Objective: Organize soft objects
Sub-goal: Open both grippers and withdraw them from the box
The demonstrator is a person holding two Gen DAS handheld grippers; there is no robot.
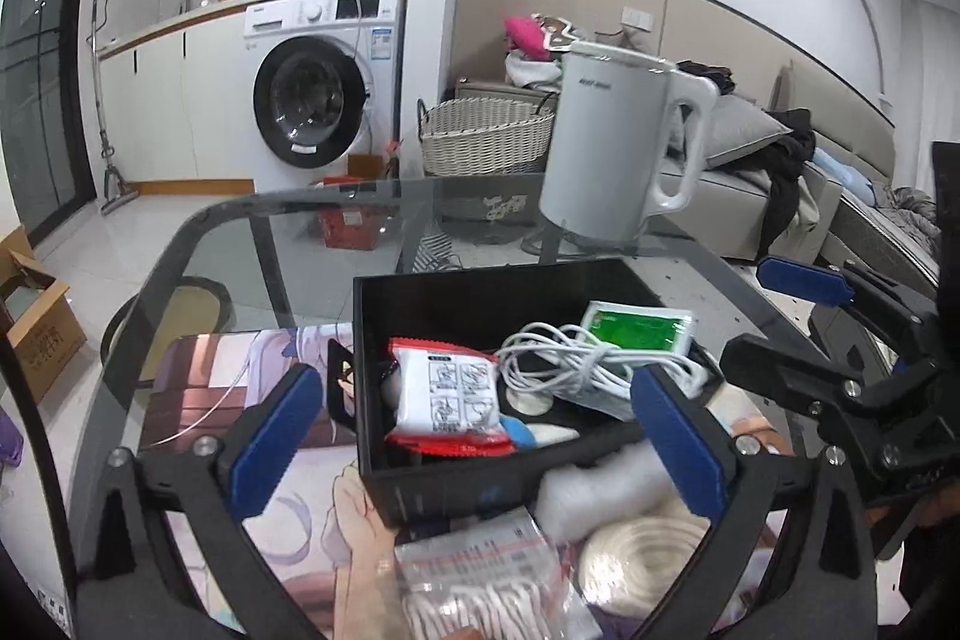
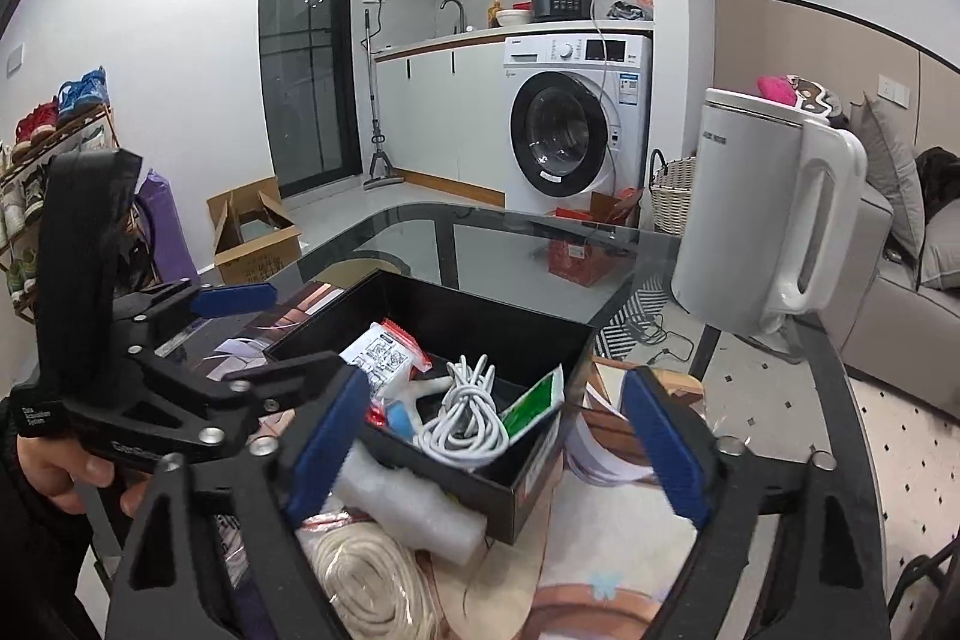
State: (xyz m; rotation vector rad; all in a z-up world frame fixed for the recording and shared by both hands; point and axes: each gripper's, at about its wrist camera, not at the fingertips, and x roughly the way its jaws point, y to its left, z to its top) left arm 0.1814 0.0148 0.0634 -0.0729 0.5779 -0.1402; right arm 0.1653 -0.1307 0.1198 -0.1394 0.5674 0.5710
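Note:
A black open box (image 1: 456, 490) (image 2: 510, 490) stands on a printed mat on the glass table. In it lie a red-and-white packet (image 1: 447, 400) (image 2: 384, 355), a coiled white cable (image 1: 576, 361) (image 2: 468, 412) and a green sachet (image 1: 639, 328) (image 2: 534, 403). In front of the box lie a cream rope coil (image 1: 645, 562) (image 2: 372, 580), white bubble wrap (image 1: 600, 490) (image 2: 408, 502) and a clear bag of white cord (image 1: 486, 586). My left gripper (image 1: 480, 442) is open and empty above the box's near wall. My right gripper (image 2: 492, 454) is open and empty over the same box; it also shows in the left wrist view (image 1: 774, 316).
A white electric kettle (image 1: 624, 148) (image 2: 768, 214) stands on the glass table (image 1: 336, 232) behind the box. Beyond are a washing machine (image 1: 324, 82), a wicker basket (image 1: 486, 133), a sofa with clothes and a cardboard box (image 2: 252, 238) on the floor.

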